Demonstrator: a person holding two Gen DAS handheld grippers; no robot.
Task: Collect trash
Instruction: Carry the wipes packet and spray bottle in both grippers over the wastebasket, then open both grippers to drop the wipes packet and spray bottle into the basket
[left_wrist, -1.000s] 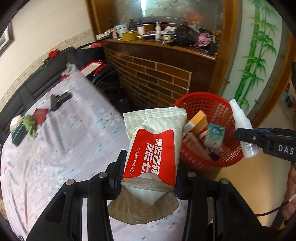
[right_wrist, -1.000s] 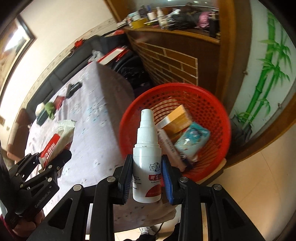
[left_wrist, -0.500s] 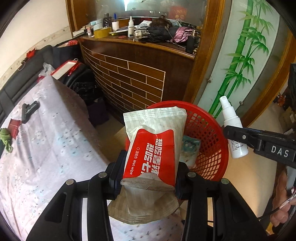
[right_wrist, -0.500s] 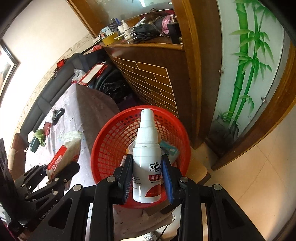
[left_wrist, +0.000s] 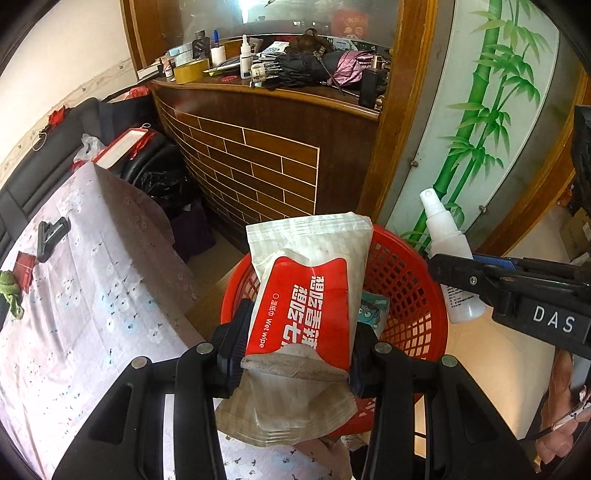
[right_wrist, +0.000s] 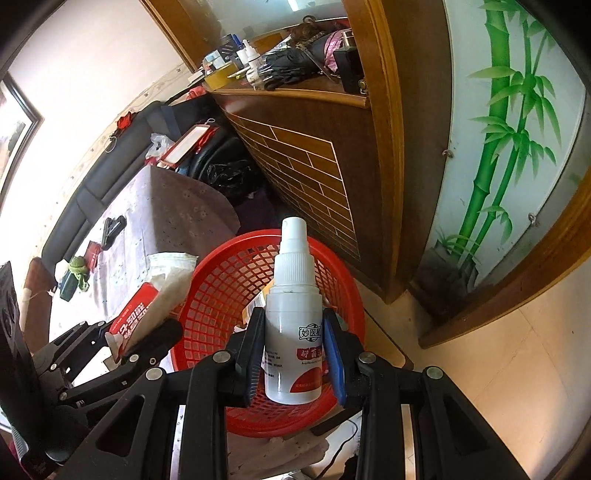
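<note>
The left tongs (left_wrist: 295, 354) clamp a wet-wipe pack (left_wrist: 306, 295), white and grubby with a red label in white lettering, its crumpled lower end hanging below the pads. It hangs over the near rim of the red mesh basket (left_wrist: 406, 280). The right tongs (right_wrist: 293, 354) grip a small white spray bottle (right_wrist: 293, 317) upright, red-printed at the base, above the same basket, which stands beside the cloth-covered desk (left_wrist: 92, 295).

open basket (right_wrist: 229, 280) mouth below (cabinet (right_wrist: 314, 147) behind)
</note>
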